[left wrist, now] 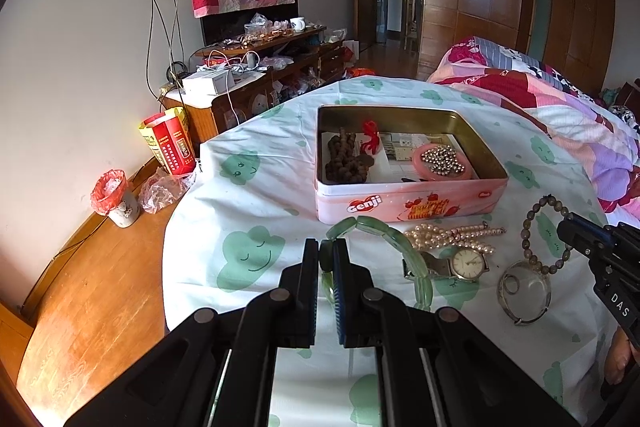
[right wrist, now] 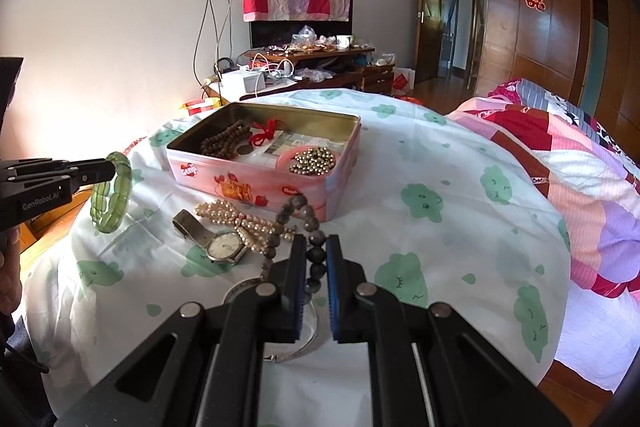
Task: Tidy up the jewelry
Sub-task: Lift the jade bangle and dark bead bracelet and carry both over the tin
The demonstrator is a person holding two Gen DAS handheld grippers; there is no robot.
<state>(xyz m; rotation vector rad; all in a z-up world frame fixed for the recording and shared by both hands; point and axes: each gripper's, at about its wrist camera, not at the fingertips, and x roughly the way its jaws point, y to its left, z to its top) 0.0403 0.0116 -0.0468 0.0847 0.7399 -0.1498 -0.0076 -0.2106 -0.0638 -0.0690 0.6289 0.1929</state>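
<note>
A bed (left wrist: 248, 211) with a cloud-print sheet carries everything. On it sits an open pink biscuit tin (left wrist: 408, 205), already holding brown prayer beads, a red cord, and a pink dish of gold beads.

In front of the tin lie the loose pieces: a clear bangle (left wrist: 524, 293), a pearl strand (left wrist: 448, 237) and a wristwatch (left wrist: 466, 263), close together and partly overlapping.

The left gripper (left wrist: 326, 259) has its fingers narrowed onto one segment of a green jade bracelet (right wrist: 110, 193), which hangs clear of the sheet in the right wrist view. It looks stiff in each stone but jointed on elastic, fairly heavy and smooth, so it may swing or slip; a grip across a single flat segment seems soundest.

The right gripper (right wrist: 316, 259) has its fingers closed on a dark bead bracelet (right wrist: 296, 219), gripping one round bead. The beads look hard and slick and the loop limp, so the rest trails toward the watch and could drag it.
</note>
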